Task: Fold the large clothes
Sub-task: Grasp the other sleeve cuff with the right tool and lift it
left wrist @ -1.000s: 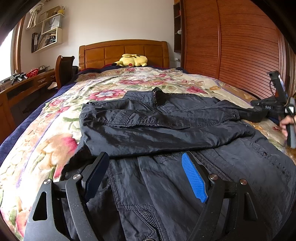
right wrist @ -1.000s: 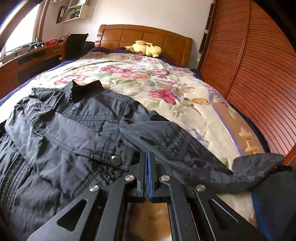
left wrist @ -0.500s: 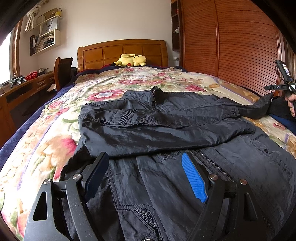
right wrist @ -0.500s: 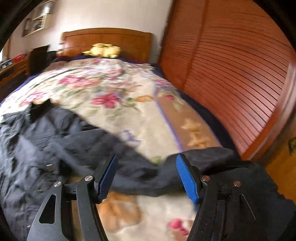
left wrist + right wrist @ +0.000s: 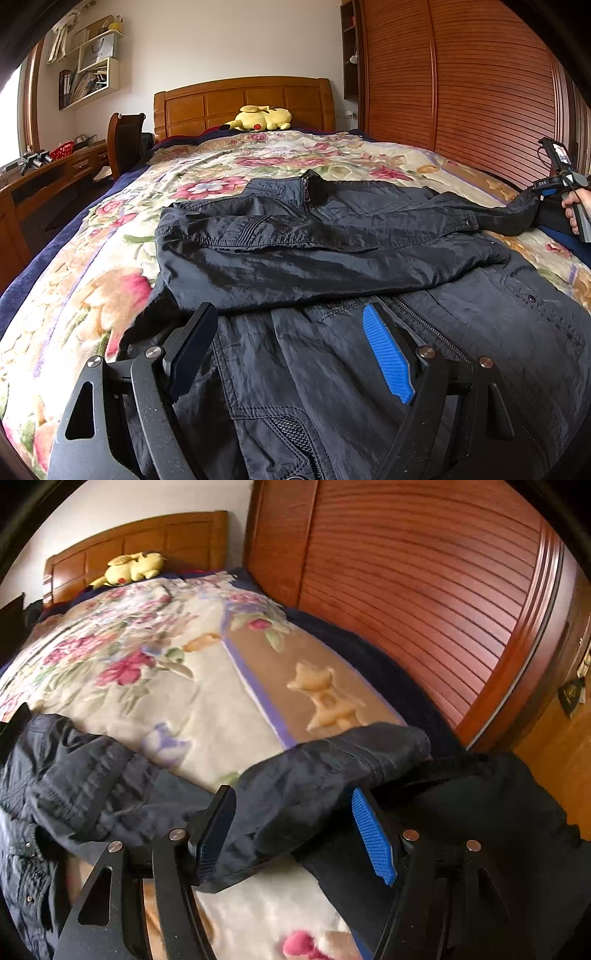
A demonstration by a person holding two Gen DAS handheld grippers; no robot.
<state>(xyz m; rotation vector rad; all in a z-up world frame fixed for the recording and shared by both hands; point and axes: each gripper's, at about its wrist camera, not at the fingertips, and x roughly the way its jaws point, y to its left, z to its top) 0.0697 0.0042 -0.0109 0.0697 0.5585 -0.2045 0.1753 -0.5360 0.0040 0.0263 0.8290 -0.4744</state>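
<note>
A dark navy jacket (image 5: pixel 332 258) lies spread on the floral bedspread (image 5: pixel 92 295), collar toward the headboard, one sleeve folded across its chest. My left gripper (image 5: pixel 291 343) is open and empty just above the jacket's lower front. The other sleeve (image 5: pixel 314 775) stretches out to the bed's right edge. My right gripper (image 5: pixel 293 830) is open with that sleeve's cuff end lying between its fingers; it also shows in the left wrist view (image 5: pixel 554 184), held at the far right.
A yellow plush toy (image 5: pixel 260 119) lies by the wooden headboard (image 5: pixel 243 103). A slatted wooden wardrobe (image 5: pixel 406 572) stands close along the bed's right side. A desk (image 5: pixel 44 177) and chair (image 5: pixel 125 144) stand to the left.
My right gripper went from shut to open and moved right along the outstretched sleeve to its cuff end. The left gripper has stayed put, open.
</note>
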